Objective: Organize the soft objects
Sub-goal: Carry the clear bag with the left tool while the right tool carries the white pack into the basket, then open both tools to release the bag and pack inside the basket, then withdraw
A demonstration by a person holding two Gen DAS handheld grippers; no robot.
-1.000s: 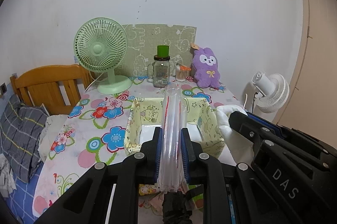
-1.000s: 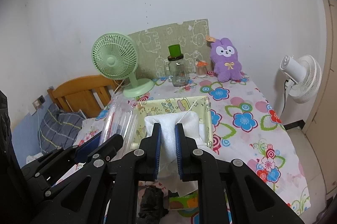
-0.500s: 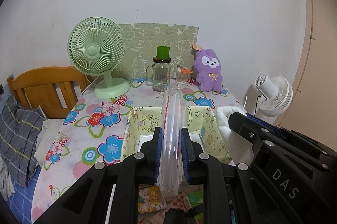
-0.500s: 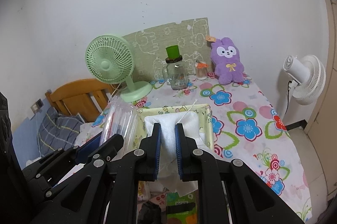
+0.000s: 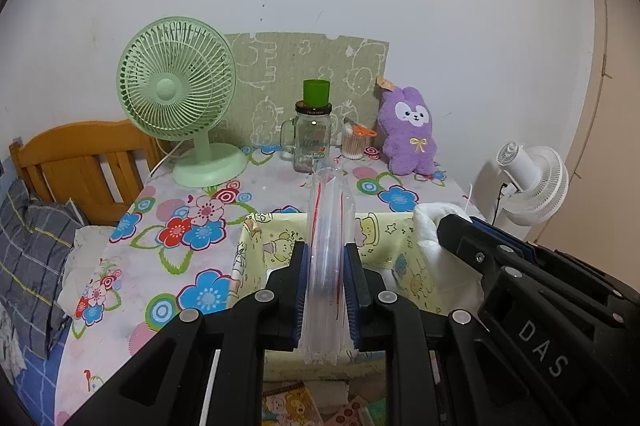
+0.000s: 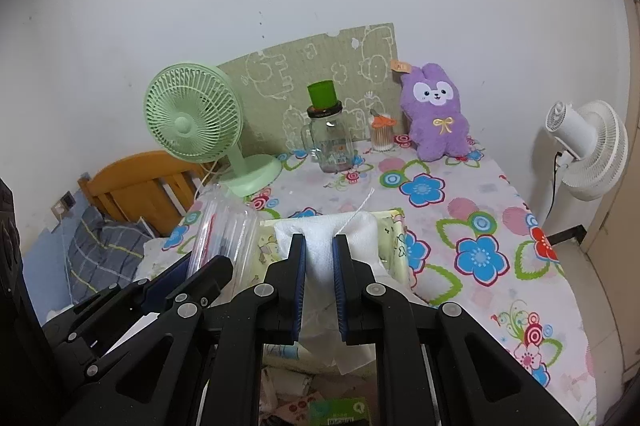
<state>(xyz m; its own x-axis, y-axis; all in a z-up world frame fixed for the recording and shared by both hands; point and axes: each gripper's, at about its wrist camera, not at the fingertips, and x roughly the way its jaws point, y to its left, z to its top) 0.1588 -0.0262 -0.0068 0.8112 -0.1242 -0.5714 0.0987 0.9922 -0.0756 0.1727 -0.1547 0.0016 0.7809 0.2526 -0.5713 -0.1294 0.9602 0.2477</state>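
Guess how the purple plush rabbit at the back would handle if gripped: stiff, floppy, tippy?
The purple plush rabbit looks fluffy, so probably light and squashy under the fingers. It sits upright by the wall, likely flopping over if nudged. Its fuzzy fabric should grip well rather than slip.

Floral-cloth table (image 6: 472, 226) w/ green fan (image 5: 176, 94), glass jar (image 5: 312, 142), swab pot (image 5: 354, 146), purple plush bunny (image 5: 412, 130) at back; yellow fabric bin (image 5: 256, 250) nr front.
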